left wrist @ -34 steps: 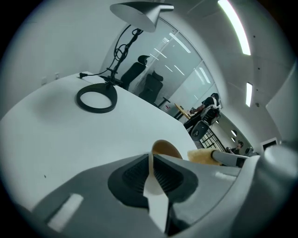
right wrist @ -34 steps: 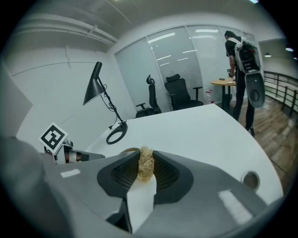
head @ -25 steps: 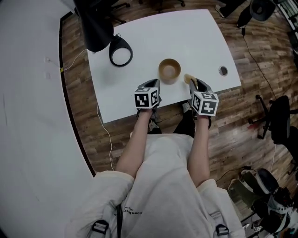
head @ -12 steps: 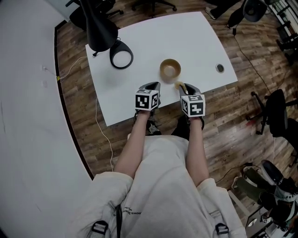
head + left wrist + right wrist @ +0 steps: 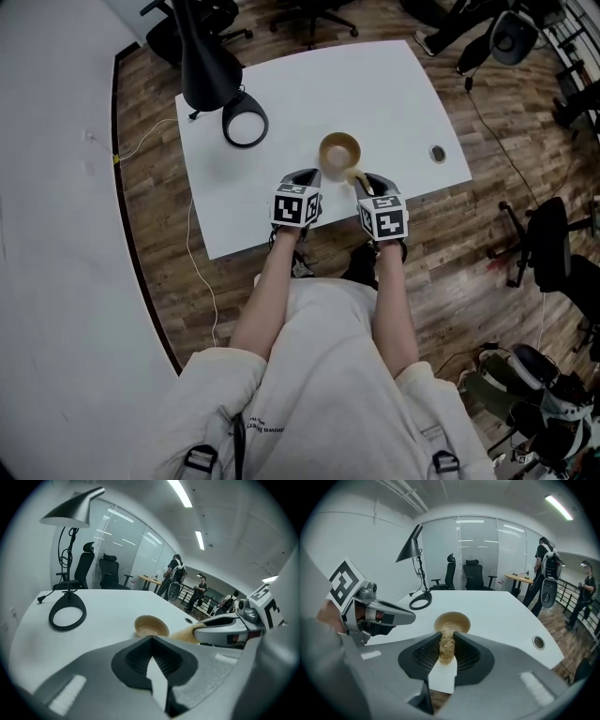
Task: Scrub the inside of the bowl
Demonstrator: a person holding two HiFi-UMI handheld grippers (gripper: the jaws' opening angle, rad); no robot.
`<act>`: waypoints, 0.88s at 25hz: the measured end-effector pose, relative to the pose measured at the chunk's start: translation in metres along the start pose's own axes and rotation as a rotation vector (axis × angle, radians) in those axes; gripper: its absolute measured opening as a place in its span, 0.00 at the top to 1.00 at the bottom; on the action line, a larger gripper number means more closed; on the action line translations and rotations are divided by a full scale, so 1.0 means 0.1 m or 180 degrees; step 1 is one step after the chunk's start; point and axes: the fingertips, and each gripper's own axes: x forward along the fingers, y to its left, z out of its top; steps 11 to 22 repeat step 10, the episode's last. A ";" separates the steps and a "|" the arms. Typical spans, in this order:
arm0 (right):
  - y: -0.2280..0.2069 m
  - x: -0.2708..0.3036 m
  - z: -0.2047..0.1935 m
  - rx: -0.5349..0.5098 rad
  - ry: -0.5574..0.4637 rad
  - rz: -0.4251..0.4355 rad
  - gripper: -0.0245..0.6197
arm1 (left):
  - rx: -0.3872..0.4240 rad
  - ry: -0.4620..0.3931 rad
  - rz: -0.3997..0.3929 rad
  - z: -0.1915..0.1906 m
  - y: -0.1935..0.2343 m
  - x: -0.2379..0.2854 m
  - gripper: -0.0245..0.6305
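One white surface [image 5: 375,84] carries everything shown. A black desk lamp [image 5: 246,125] with a ring base stands at its far left. The tan bowl [image 5: 339,150] sits upright and empty near the front edge, just ahead of both claws.

**Step in hand (judged):** bringing the scrubber to the bowl; no scrubbing yet.
- The right claw [image 5: 447,639] pinches a straw-coloured fibrous scrubber [image 5: 446,644] by its near end. The free end points at the bowl's near rim; contact cannot be confirmed.
- The left claw [image 5: 151,641] is pressed together on nothing, beside the bowl's near-left.

**Doing it well:**
- Lift the scrubber tip over the rim, then lower it until the fibres bear on the inner wall.
- Sweep in circles from the floor of the bowl up to the rim.
- Keep pressure moderate, because much of the scrubber overhangs the pinch and will probably bend.
- A light bowl on a smooth top may slide or tip, so the left claw would best steady the rim on the opposite side.

A small round cable grommet [image 5: 437,153] lies well to the right, clear of the work.

**Writing:** no brand or label can be read. The claw cubes bear only black-and-white square markers, and the print on the person's garment is too small to read.
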 end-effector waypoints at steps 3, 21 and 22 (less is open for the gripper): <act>0.01 -0.02 0.01 -0.0041 0.0004 -0.0004 0.81 | -0.0039 -0.0023 0.0024 0.01 0.02 -0.02 0.96; -0.05 -0.03 -0.05 -0.0057 0.0019 -0.0012 0.81 | -0.0045 0.0049 0.0044 -0.11 0.00 0.02 0.96; -0.05 -0.03 -0.05 -0.0057 0.0019 -0.0012 0.81 | -0.0045 0.0049 0.0044 -0.11 0.00 0.02 0.96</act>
